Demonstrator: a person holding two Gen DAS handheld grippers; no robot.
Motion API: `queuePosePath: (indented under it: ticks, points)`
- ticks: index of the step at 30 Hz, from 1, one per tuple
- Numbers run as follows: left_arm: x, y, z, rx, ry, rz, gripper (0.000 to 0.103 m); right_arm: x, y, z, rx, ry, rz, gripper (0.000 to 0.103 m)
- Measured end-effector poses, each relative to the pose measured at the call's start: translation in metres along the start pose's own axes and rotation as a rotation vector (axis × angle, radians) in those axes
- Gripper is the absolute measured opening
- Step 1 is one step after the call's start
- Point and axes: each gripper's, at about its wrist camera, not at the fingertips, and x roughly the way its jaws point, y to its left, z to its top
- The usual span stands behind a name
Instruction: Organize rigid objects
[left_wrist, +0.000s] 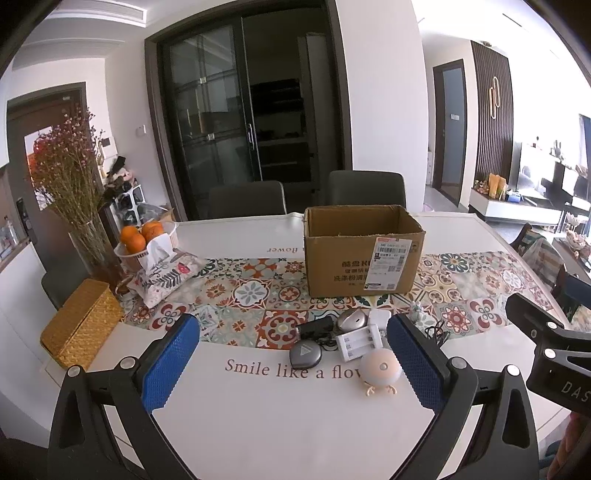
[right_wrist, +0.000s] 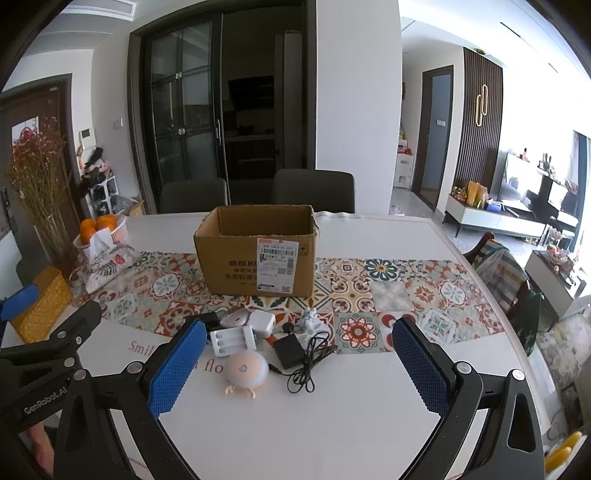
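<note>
An open cardboard box (left_wrist: 362, 254) (right_wrist: 258, 254) stands on the patterned table runner. In front of it lies a cluster of small items: a round peach night light (left_wrist: 380, 371) (right_wrist: 246, 369), a white battery charger (left_wrist: 359, 343) (right_wrist: 233, 340), a grey rounded-triangle case (left_wrist: 306, 353), a silver oval case (left_wrist: 351, 319) (right_wrist: 236, 318), a white adapter (right_wrist: 263, 322), a black adapter with cable (right_wrist: 290, 350) and a small figurine (right_wrist: 309, 318). My left gripper (left_wrist: 293, 363) is open and empty above the near table edge. My right gripper (right_wrist: 299, 365) is open and empty too.
At the left stand a woven yellow box (left_wrist: 79, 325), a floral tissue pouch (left_wrist: 166, 271), a basket of oranges (left_wrist: 142, 234) and a vase of dried flowers (left_wrist: 70, 177). Two dark chairs (left_wrist: 306, 195) sit behind the table (left_wrist: 288, 417).
</note>
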Motion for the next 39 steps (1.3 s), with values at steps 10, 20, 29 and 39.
queuePosePath:
  ticks: [10,20,29,39]
  points:
    - [-0.0006,-0.0012,-0.0013,0.001,0.000,0.000,0.103,-0.0012,0.0012,-0.0033,0.000,0.002,0.001,0.101]
    - [-0.0042,-0.0016,-0.0006,0.003,-0.012,0.003,0.103,-0.0011,0.0000,-0.0025,0.003,-0.003,0.008,0.101]
    - [-0.0043,-0.0024,-0.0003,0.003,-0.013,0.002,0.103,-0.0013,-0.0003,-0.0025,0.002,-0.005,0.006,0.101]
    - [-0.0034,-0.0041,0.0011,0.004,-0.012,0.003,0.103,-0.0004,-0.0012,-0.0018,0.001,-0.003,0.009,0.101]
